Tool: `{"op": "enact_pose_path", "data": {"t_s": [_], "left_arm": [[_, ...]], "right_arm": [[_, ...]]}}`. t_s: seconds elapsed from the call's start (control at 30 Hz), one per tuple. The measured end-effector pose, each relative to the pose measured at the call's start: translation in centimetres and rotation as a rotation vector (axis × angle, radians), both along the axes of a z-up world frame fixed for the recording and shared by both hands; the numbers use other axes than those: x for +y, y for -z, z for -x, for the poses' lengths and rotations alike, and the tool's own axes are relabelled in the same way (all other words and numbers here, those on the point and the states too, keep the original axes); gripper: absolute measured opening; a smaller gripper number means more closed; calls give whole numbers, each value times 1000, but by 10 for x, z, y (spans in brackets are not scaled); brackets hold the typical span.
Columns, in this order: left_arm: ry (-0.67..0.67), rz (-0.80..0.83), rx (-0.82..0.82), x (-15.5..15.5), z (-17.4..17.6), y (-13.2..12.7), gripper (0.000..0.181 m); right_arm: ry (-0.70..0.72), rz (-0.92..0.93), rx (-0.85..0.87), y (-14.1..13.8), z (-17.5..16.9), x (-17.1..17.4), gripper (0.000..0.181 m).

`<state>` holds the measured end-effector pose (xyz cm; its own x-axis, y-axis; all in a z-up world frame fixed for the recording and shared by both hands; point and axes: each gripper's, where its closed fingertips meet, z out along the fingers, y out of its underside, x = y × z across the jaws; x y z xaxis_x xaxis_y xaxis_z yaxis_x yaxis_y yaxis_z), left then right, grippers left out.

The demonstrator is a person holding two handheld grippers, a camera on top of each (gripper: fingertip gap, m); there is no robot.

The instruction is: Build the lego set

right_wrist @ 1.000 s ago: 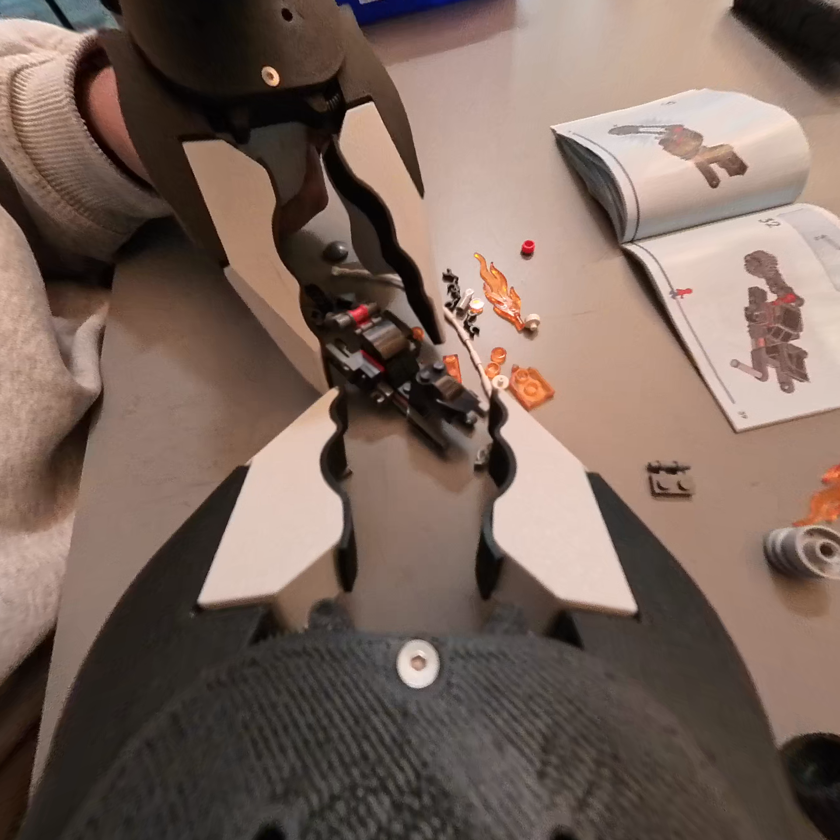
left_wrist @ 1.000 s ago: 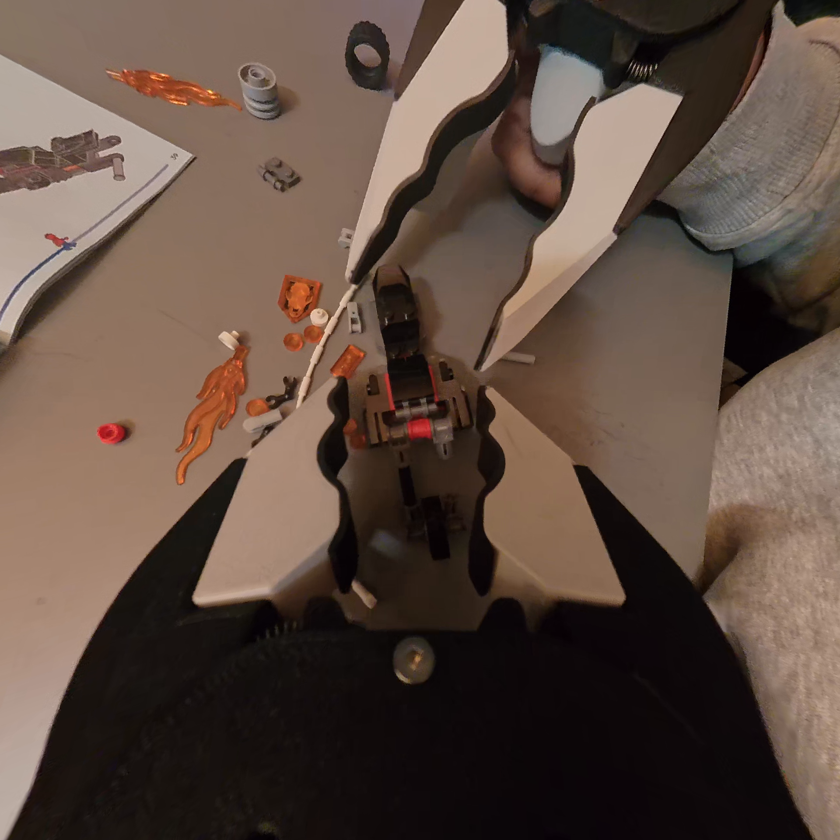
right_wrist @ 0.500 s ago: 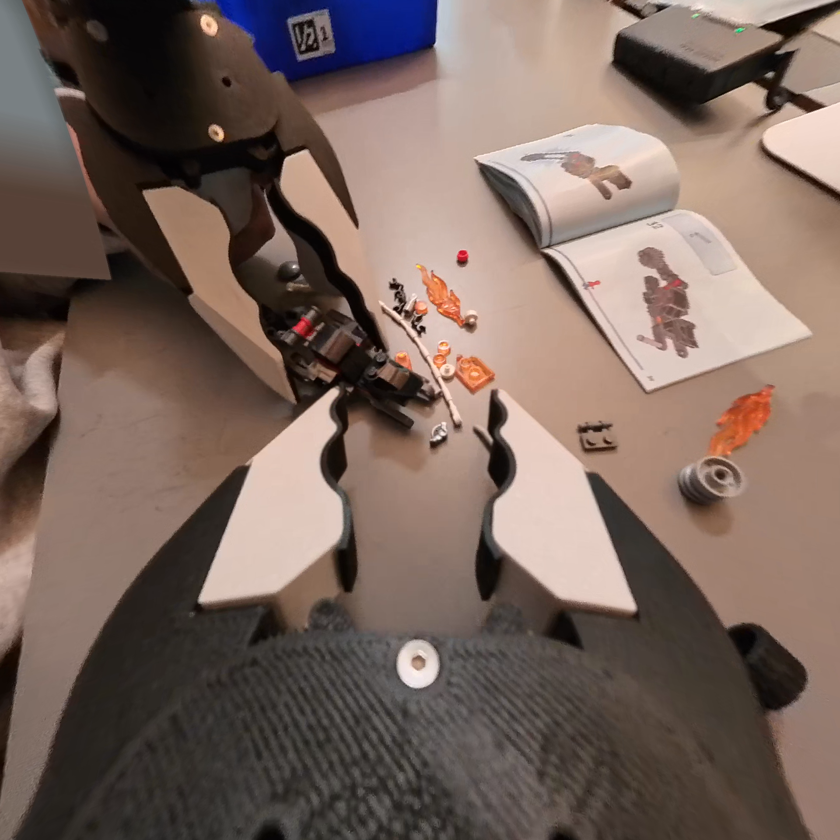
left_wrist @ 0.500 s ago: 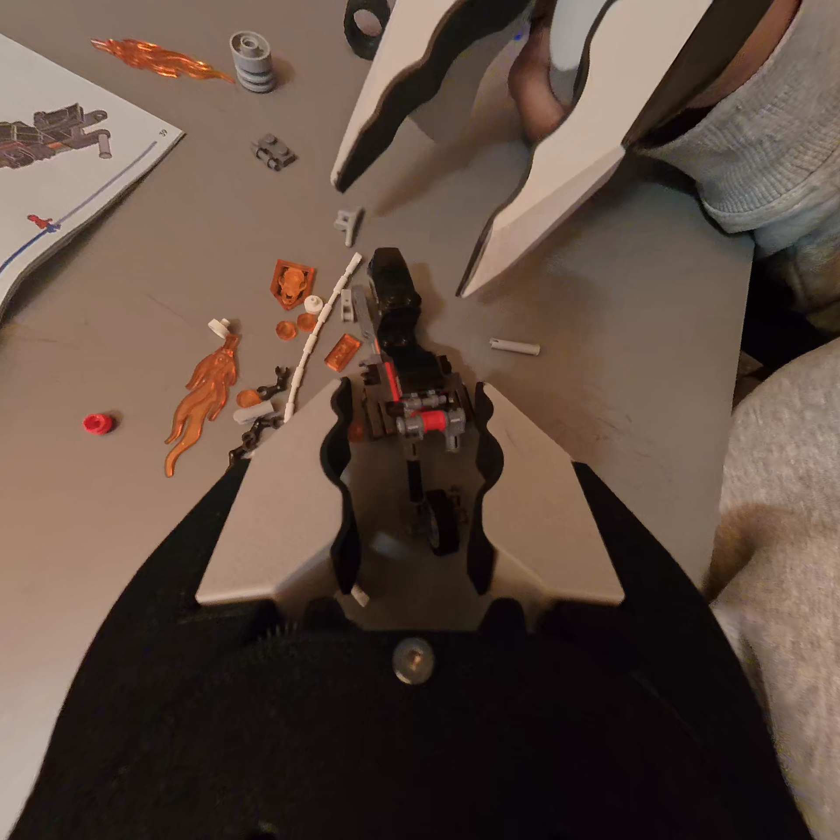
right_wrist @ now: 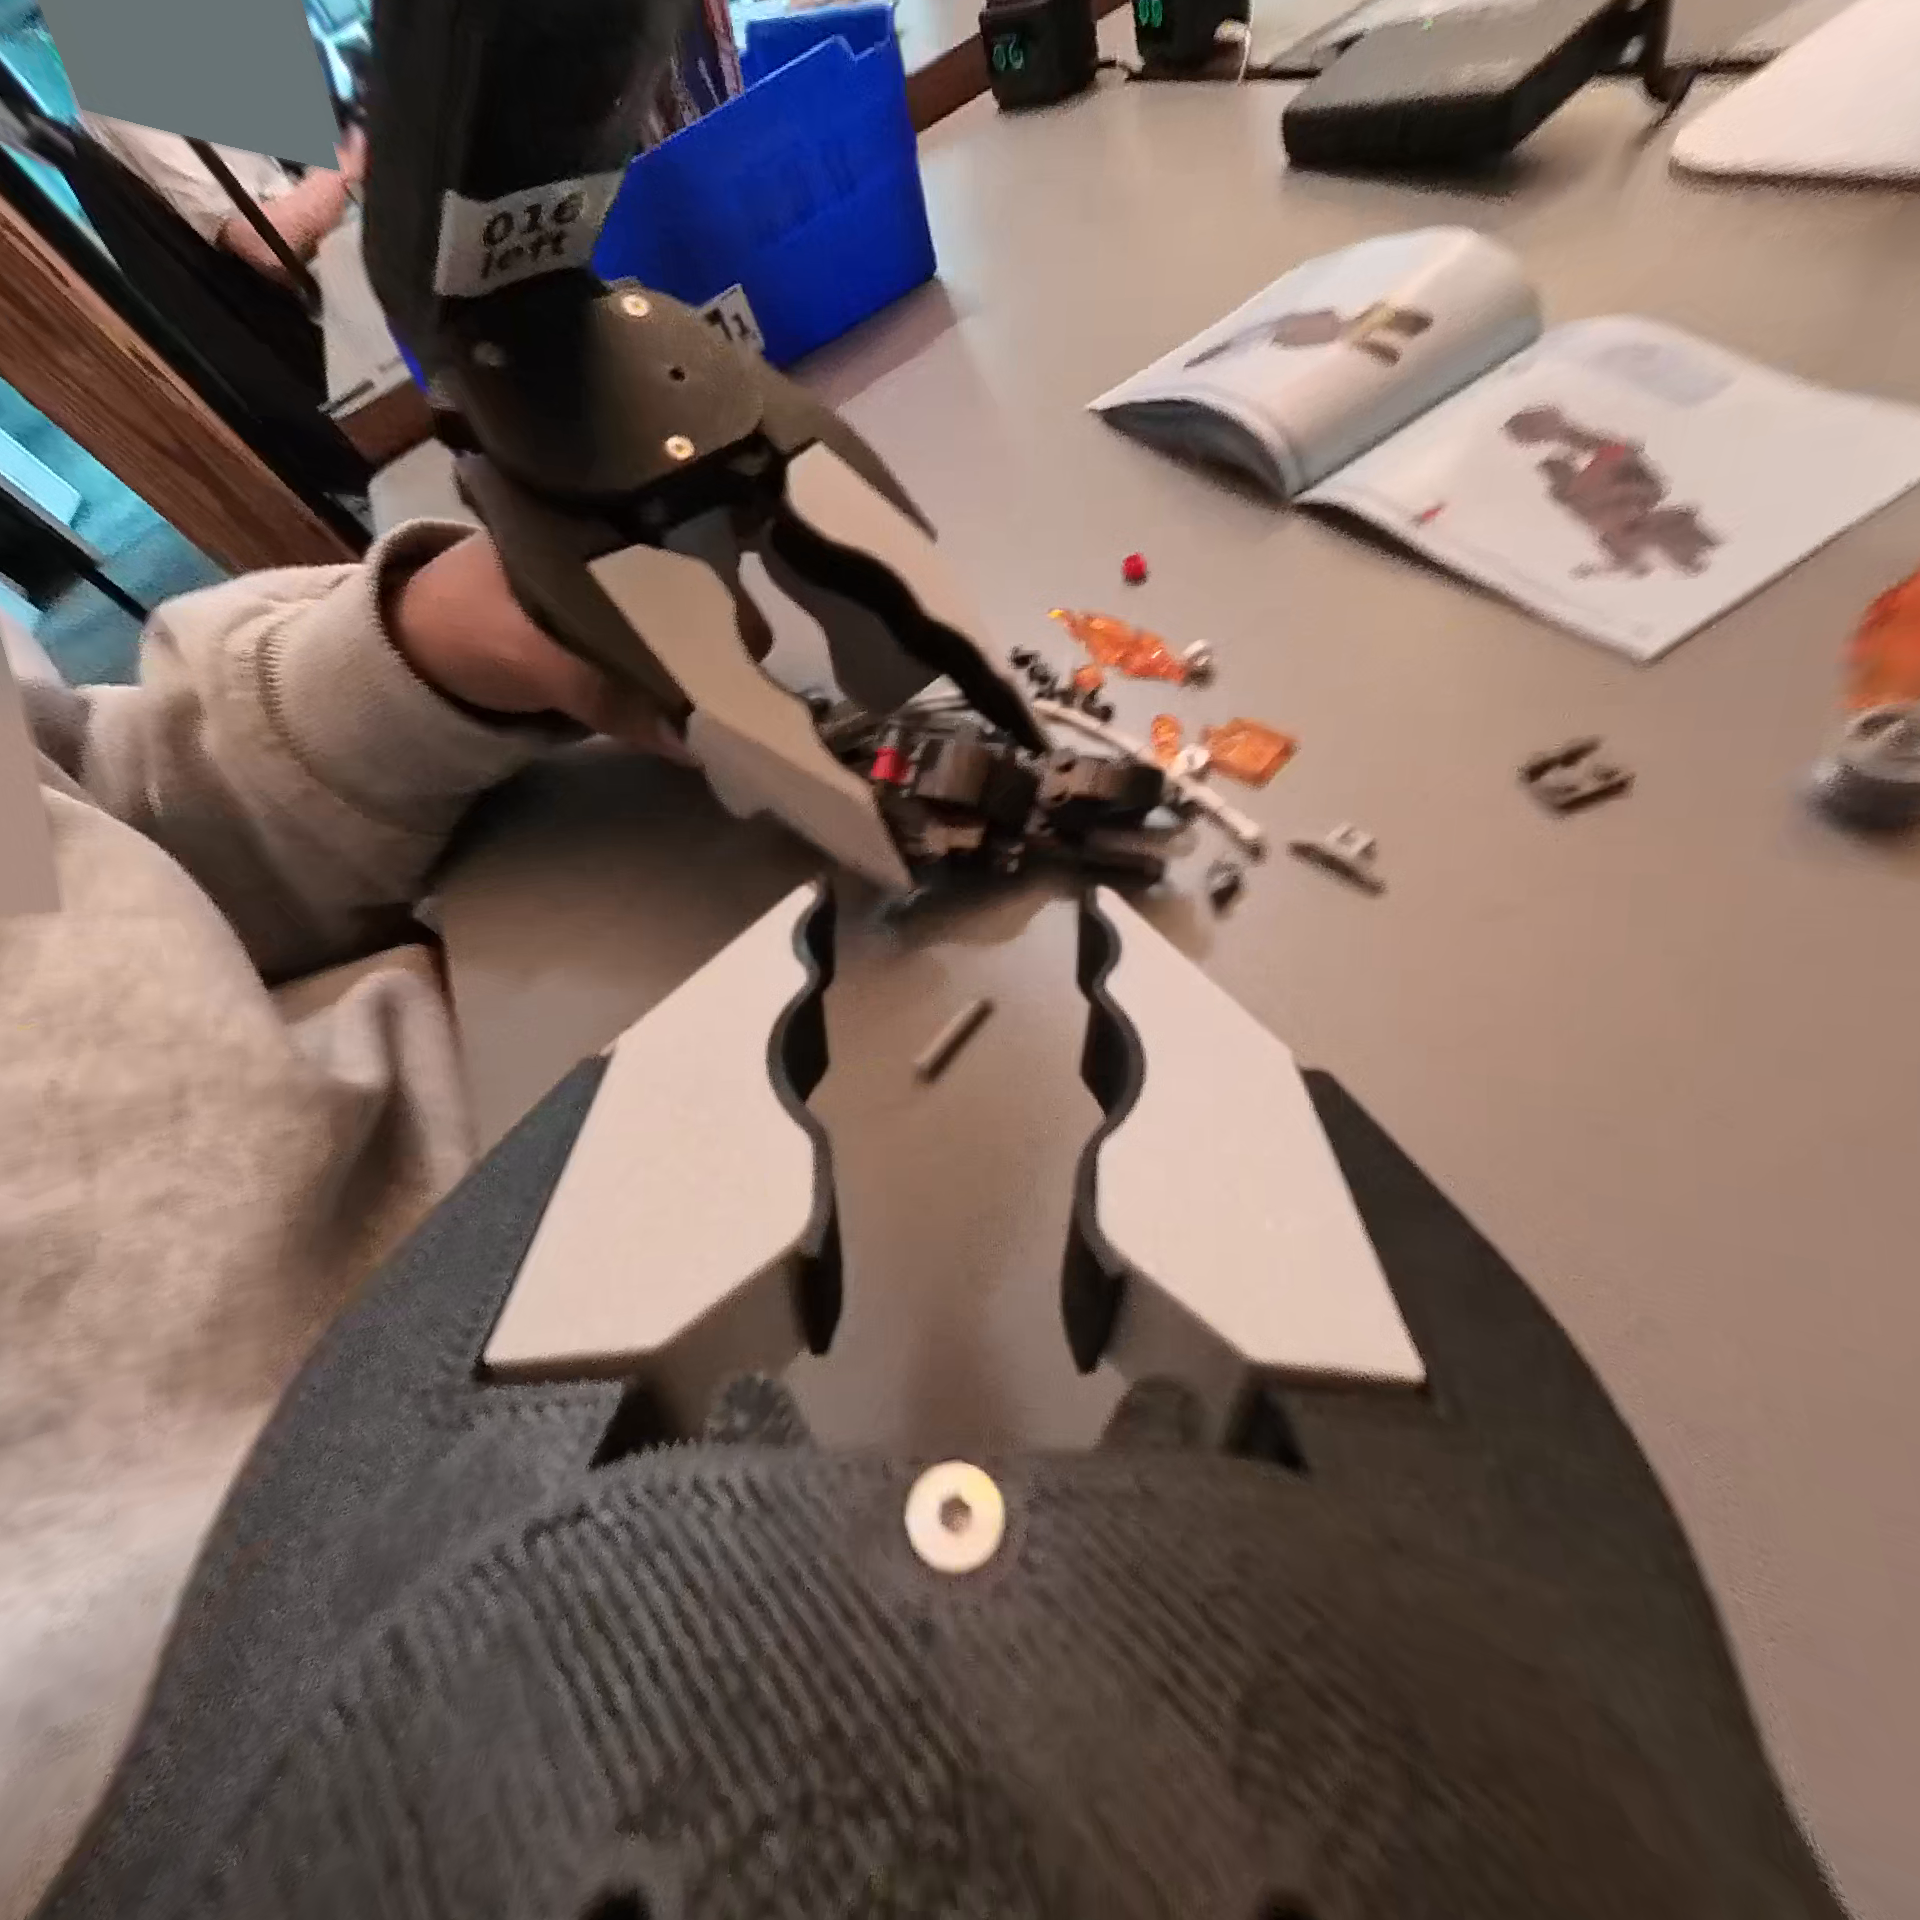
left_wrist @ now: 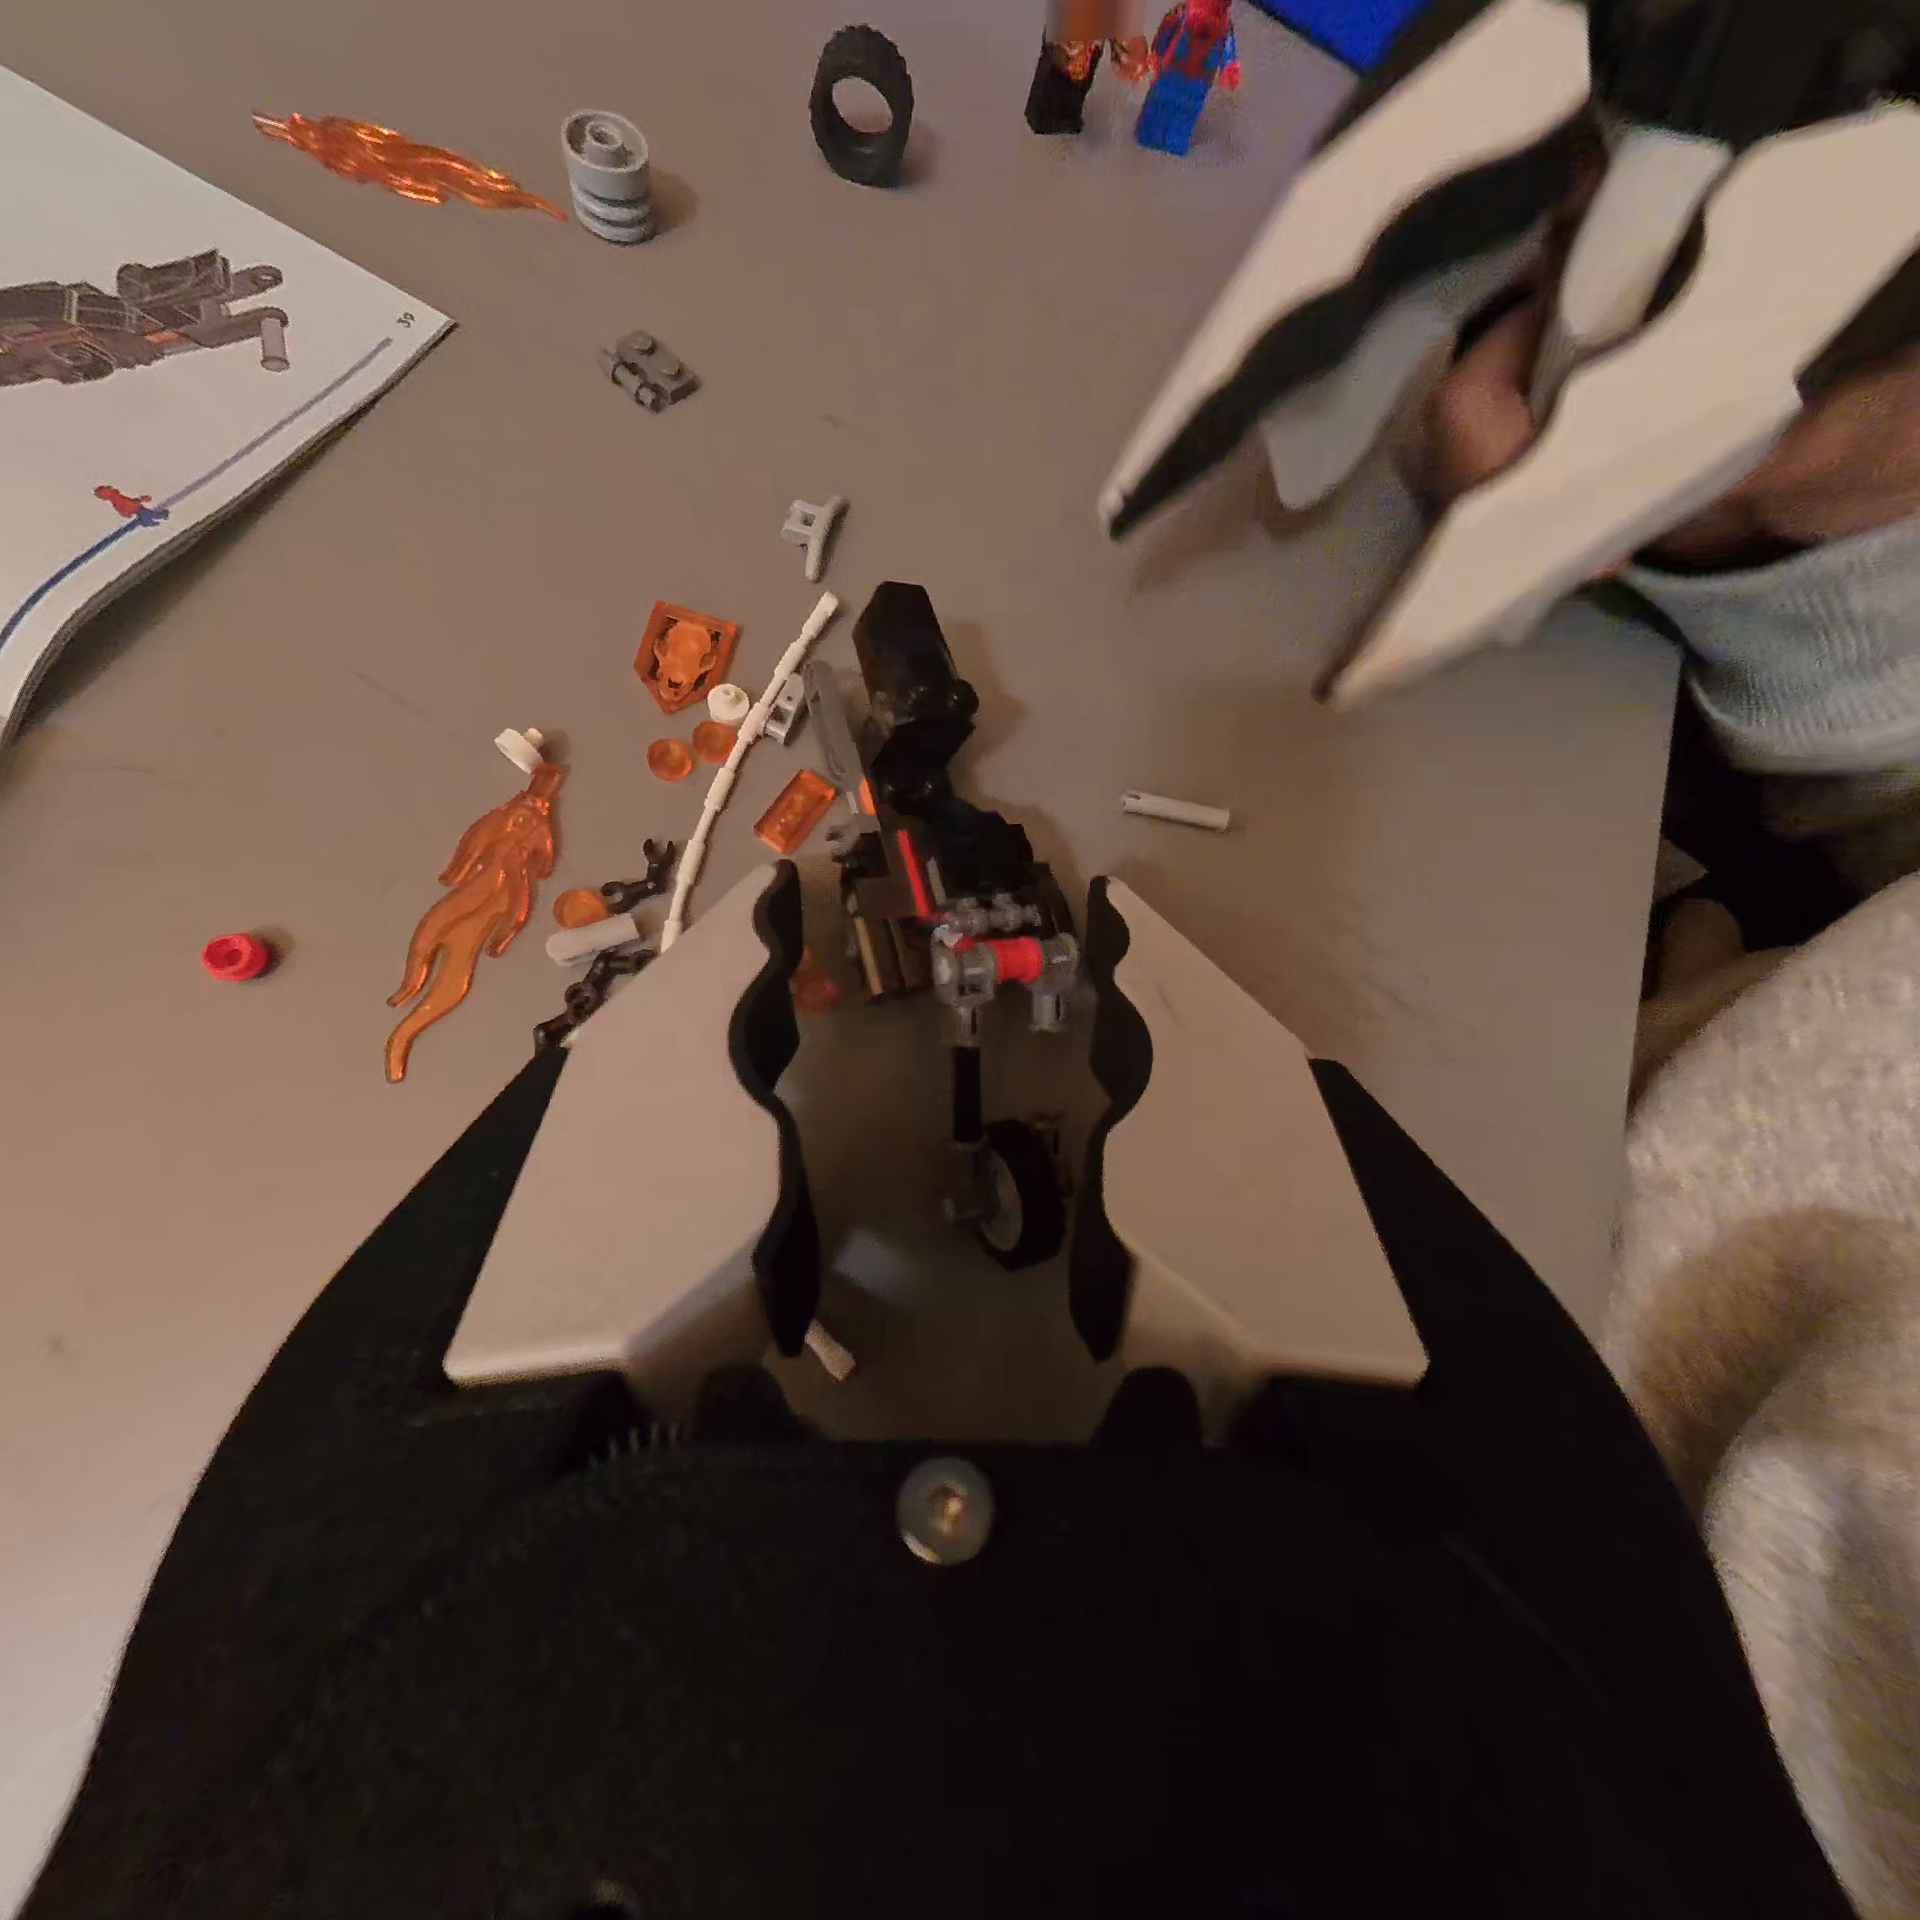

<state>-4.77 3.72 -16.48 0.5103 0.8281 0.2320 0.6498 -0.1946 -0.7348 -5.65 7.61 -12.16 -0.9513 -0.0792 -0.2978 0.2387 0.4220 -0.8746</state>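
Note:
The partly built black, grey and red lego motorcycle point(left_wrist: 935, 883) lies on the grey table point(left_wrist: 312, 1195), and also shows in the right wrist view point(right_wrist: 997, 800). My left gripper point(left_wrist: 935, 883) is open, with a finger on each side of the model's red and grey middle; its small front wheel point(left_wrist: 1023, 1195) sits deeper between the fingers. My right gripper point(right_wrist: 956, 899) is open and empty, just short of the model. In the left wrist view it is blurred at the upper right point(left_wrist: 1221, 603), off the table.
Loose parts lie left of the model: orange flame point(left_wrist: 478, 894), orange shield tile point(left_wrist: 684, 655), red stud point(left_wrist: 237, 956), grey plate point(left_wrist: 649, 369), grey hub point(left_wrist: 608, 171), black tyre point(left_wrist: 860, 104). White pin point(left_wrist: 1174, 810) lies to the right. Open manual point(right_wrist: 1558, 468) and blue bin point(right_wrist: 790, 208) stand farther off. The grippers' ends are close to 6 cm from one another.
My right gripper has pulled back from over the model, up and to the right, staying open. My left gripper has stayed around the model.

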Motion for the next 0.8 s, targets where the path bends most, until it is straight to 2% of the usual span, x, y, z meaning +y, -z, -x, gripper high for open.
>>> {"op": "enact_pose_path", "data": {"t_s": [0.13, 0.27, 0.4, 0.57, 0.67, 0.7, 0.8], "left_arm": [[-7, -32, 11, 0, 0, -4, 57], [-8, -63, 36, 11, 5, -10, 62], [-37, 64, 30, 15, 16, -1, 61], [-71, 203, 26, 9, 31, 4, 50], [-57, 188, -4, 11, 34, 4, 35], [-45, 179, -9, 13, 33, 4, 29], [-32, 156, -15, 13, 31, 4, 29]], "right_arm": [[53, -60, -24, 9, -23, 9, 46], [131, -204, 141, 32, -23, 14, 43], [180, -314, 303, 48, -18, 13, 37], [185, -314, 340, 48, -18, 12, 21], [180, -315, 307, 48, -18, 12, 4], [184, -316, 301, 48, -17, 12, 3], [200, -318, 293, 48, -14, 12, 3]]}}
